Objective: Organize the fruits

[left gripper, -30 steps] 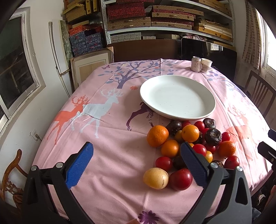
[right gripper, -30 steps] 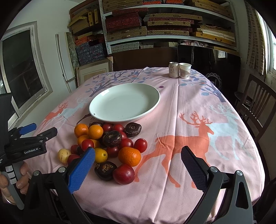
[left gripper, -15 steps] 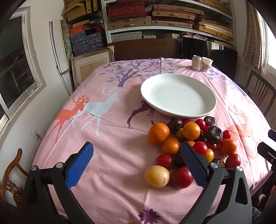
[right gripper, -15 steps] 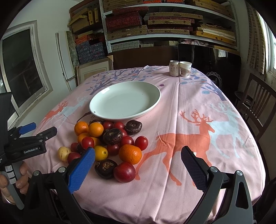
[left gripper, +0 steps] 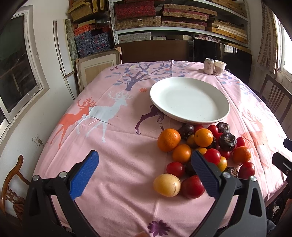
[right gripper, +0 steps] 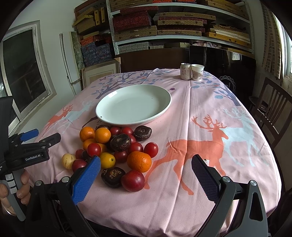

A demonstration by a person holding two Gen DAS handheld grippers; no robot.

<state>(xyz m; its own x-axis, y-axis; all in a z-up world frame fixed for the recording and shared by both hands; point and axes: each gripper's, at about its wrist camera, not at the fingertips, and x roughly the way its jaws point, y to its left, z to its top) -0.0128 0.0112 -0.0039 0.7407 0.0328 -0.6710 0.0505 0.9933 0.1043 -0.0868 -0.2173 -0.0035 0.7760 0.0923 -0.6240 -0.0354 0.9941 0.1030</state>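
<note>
A pile of fruit [left gripper: 202, 151] lies on the pink tablecloth: oranges [left gripper: 168, 139], red tomatoes [left gripper: 212, 156], dark brown fruits [left gripper: 227, 141], a pale yellow fruit [left gripper: 166, 184] and a red plum [left gripper: 192, 186]. An empty white plate [left gripper: 189, 99] sits just behind the pile. My left gripper [left gripper: 145, 173] is open and empty, low over the cloth left of the pile. My right gripper [right gripper: 146, 175] is open and empty, at the pile's near right side, by an orange [right gripper: 139, 161] and a red plum [right gripper: 132, 180]. The plate [right gripper: 134, 105] also shows in the right wrist view.
A drink can [right gripper: 185, 71] and a paper cup [right gripper: 197, 72] stand at the table's far edge. Wooden chairs [right gripper: 272, 116] stand to the right and one [left gripper: 12, 184] at the near left. Shelves of boxes [left gripper: 164, 16] fill the back wall.
Both grippers have edged slightly forward toward the fruit pile. Both stay open. No fruit has moved.
</note>
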